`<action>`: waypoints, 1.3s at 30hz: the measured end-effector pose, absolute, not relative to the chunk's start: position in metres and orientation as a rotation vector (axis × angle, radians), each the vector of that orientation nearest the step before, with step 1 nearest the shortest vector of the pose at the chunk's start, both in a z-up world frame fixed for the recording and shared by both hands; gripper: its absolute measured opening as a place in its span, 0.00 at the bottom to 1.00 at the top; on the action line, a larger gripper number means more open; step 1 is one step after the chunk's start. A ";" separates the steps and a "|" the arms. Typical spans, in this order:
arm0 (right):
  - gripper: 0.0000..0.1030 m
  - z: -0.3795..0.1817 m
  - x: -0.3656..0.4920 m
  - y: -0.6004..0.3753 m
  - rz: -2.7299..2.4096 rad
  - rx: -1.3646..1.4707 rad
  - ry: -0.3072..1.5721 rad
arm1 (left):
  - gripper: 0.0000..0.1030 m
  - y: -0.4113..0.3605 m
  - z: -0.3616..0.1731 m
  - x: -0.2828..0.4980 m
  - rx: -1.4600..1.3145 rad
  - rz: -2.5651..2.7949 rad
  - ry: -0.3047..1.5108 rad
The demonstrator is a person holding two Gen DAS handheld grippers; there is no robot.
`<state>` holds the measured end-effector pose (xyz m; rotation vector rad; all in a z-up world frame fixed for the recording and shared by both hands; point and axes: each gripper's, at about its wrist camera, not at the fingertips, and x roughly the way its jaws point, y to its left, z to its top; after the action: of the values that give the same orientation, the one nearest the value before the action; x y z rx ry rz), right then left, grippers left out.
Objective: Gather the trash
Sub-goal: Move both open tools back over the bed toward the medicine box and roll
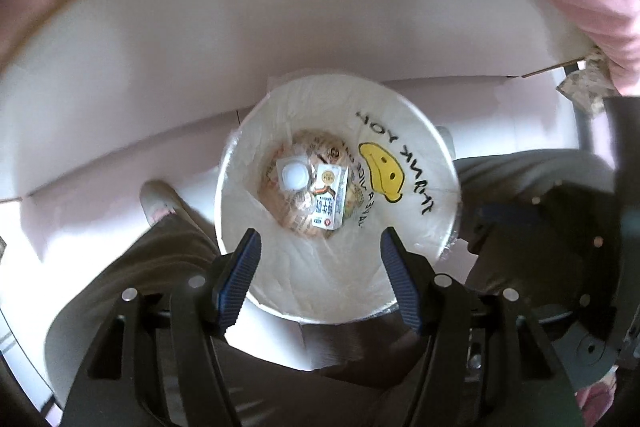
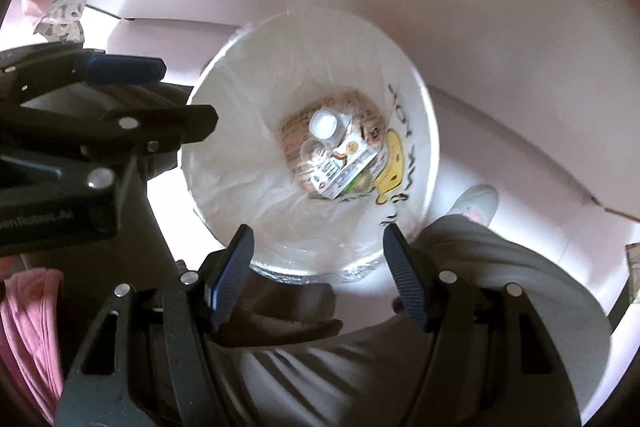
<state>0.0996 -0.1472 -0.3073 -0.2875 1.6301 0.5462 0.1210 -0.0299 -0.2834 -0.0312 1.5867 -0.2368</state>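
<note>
A round white bin (image 1: 408,239) lined with a plastic bag bearing a yellow smiley stands on the floor; it also shows in the right wrist view (image 2: 224,163). At its bottom lie a small carton (image 1: 330,201), a white-capped bottle (image 1: 293,175) and a printed wrapper (image 1: 304,147); the carton (image 2: 344,169) and bottle (image 2: 322,125) show in the right view too. My left gripper (image 1: 320,247) is open and empty above the bin's near rim. My right gripper (image 2: 318,241) is open and empty above the same rim. The left gripper's body (image 2: 100,107) shows at the left.
The person's grey-trousered legs and shoes (image 1: 160,203) (image 2: 476,203) stand beside the bin. A white cardboard wall (image 1: 280,19) rises behind it. Pink fabric (image 1: 600,7) hangs at the upper right, with a patterned scrap (image 1: 586,83) by the cardboard's edge.
</note>
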 end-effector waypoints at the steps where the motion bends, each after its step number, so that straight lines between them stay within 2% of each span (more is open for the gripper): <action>1: 0.65 -0.302 0.099 -0.148 0.546 -0.292 1.615 | 0.63 -0.031 -0.273 0.119 -0.012 -0.241 1.562; 22: 0.65 -0.128 0.102 -0.189 0.536 -0.240 1.188 | 0.63 -0.023 -0.104 0.115 0.087 -0.275 1.171; 39: 0.65 -0.058 0.110 -0.189 0.559 -0.249 1.013 | 0.63 -0.019 -0.039 0.132 0.137 -0.268 1.016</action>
<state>0.1104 -0.1888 -0.0581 -0.2494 1.0126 0.5586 0.1321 -0.0189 -0.0394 0.1371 1.0160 -0.2675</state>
